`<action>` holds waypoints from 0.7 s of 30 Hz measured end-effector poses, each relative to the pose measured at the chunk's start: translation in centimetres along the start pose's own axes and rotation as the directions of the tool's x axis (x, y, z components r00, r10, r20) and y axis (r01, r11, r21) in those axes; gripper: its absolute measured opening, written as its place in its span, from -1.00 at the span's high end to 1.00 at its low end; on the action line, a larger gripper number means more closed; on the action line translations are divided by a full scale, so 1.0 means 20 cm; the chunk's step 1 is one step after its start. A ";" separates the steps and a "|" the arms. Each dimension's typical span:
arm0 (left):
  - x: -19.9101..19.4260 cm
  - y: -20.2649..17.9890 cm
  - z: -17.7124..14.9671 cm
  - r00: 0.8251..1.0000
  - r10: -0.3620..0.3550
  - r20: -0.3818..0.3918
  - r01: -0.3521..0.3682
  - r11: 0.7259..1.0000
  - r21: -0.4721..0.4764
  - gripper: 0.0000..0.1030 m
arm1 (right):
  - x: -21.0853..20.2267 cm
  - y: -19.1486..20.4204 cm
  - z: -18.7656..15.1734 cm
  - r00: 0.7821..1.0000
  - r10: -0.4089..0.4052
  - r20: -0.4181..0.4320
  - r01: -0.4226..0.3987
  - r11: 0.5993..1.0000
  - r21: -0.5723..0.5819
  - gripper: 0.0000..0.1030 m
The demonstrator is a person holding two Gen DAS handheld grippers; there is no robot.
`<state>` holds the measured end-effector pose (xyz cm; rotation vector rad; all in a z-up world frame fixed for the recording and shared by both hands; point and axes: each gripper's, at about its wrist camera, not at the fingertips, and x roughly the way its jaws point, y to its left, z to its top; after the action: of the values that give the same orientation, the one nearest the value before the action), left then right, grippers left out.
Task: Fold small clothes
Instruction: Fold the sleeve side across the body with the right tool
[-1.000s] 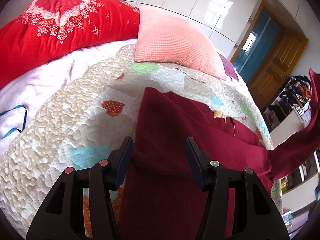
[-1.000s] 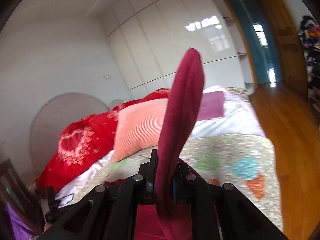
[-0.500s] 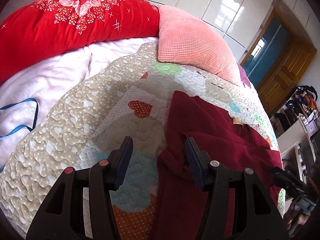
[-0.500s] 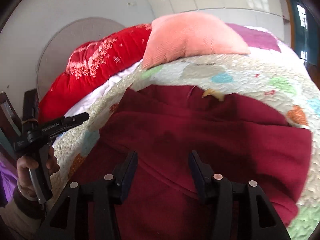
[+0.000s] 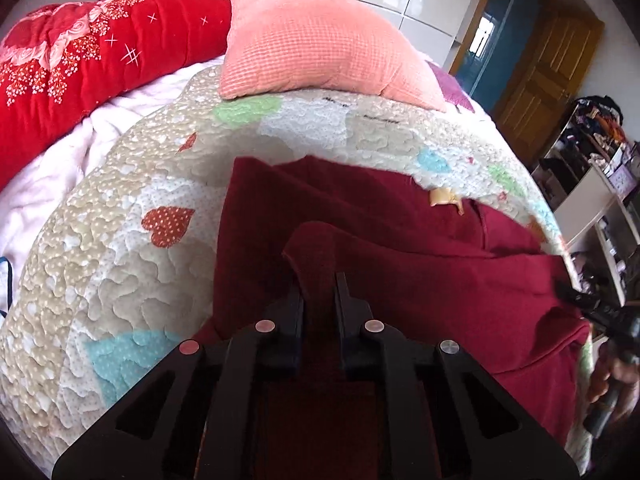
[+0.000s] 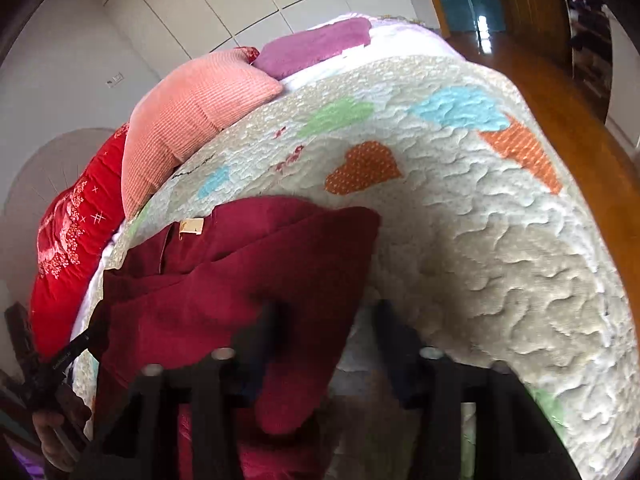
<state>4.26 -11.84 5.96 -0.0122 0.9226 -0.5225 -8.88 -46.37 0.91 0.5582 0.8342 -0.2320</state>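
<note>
A dark red garment (image 5: 400, 248) lies on the quilted bedspread (image 5: 120, 240), with a tan label near its collar. Its right sleeve is folded across the body. My left gripper (image 5: 318, 280) is shut on a fold of the garment at its near left side. In the right wrist view the garment (image 6: 240, 280) lies at lower left on the bedspread (image 6: 480, 260). My right gripper (image 6: 328, 316) is open at the garment's right edge, blurred, with one finger over the cloth.
A pink pillow (image 5: 320, 40) and a red floral duvet (image 5: 80, 60) lie at the head of the bed. A purple cushion (image 6: 316, 44) lies behind. Wooden floor (image 6: 580, 120) lies right of the bed. A shelf with clutter (image 5: 600, 160) stands at right.
My right gripper let go of the sleeve, laid it across the body and moved right. My left gripper moved right onto the garment and shut on a fold.
</note>
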 end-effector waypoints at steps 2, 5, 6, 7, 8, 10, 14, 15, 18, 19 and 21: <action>-0.08 0.01 0.06 0.999 -0.010 0.051 0.010 1.000 0.008 0.78 | -0.06 0.08 0.02 0.997 -0.028 0.067 0.033 0.997 -0.072 0.76; -0.08 0.03 0.09 0.998 0.012 0.067 -0.013 1.000 0.021 0.78 | -0.04 0.13 0.02 0.990 -0.114 0.083 0.124 0.984 -0.124 0.76; -0.04 0.04 0.08 0.999 0.024 0.049 -0.025 1.000 0.016 0.78 | 0.00 0.13 0.02 0.987 -0.148 0.058 0.155 0.978 -0.138 0.76; 0.01 0.06 0.07 0.999 0.031 0.023 -0.031 1.000 0.003 0.78 | 0.02 0.13 0.01 0.985 -0.165 0.041 0.169 0.976 -0.139 0.75; 0.06 0.07 0.05 0.999 0.039 -0.007 -0.039 0.999 -0.007 0.78 | 0.01 0.12 0.01 0.986 -0.161 0.041 0.165 0.978 -0.126 0.73; 0.12 0.08 0.00 0.997 0.064 -0.030 -0.064 0.998 -0.003 0.78 | -0.08 0.13 0.00 0.988 -0.138 0.073 0.145 0.983 -0.111 0.72; 0.12 0.08 -0.03 0.997 0.071 -0.005 -0.071 0.998 0.001 0.78 | -0.20 0.23 -0.10 0.993 -0.093 0.079 0.108 0.969 -0.221 0.71; 0.12 0.08 -0.02 0.998 0.070 -0.005 -0.070 0.998 -0.004 0.78 | -0.19 0.25 -0.15 0.996 -0.087 0.034 0.093 0.965 -0.244 0.71; 0.12 0.08 -0.02 0.998 0.070 -0.008 -0.070 0.998 -0.009 0.78 | -0.15 0.27 -0.36 0.991 -0.132 -0.033 0.115 0.942 -0.314 0.71; 0.13 0.08 -0.02 0.997 0.071 -0.008 -0.072 0.997 -0.008 0.77 | -0.15 0.27 -0.41 0.990 -0.138 -0.030 0.121 0.935 -0.334 0.71; 0.13 0.08 -0.02 0.997 0.073 -0.008 -0.073 0.997 -0.005 0.76 | -0.19 0.26 -0.44 0.991 -0.133 -0.020 0.118 0.934 -0.338 0.71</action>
<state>5.87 -11.41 3.40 0.0186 0.9284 -0.4522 -14.87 -37.27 0.99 0.1893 0.9289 -0.1892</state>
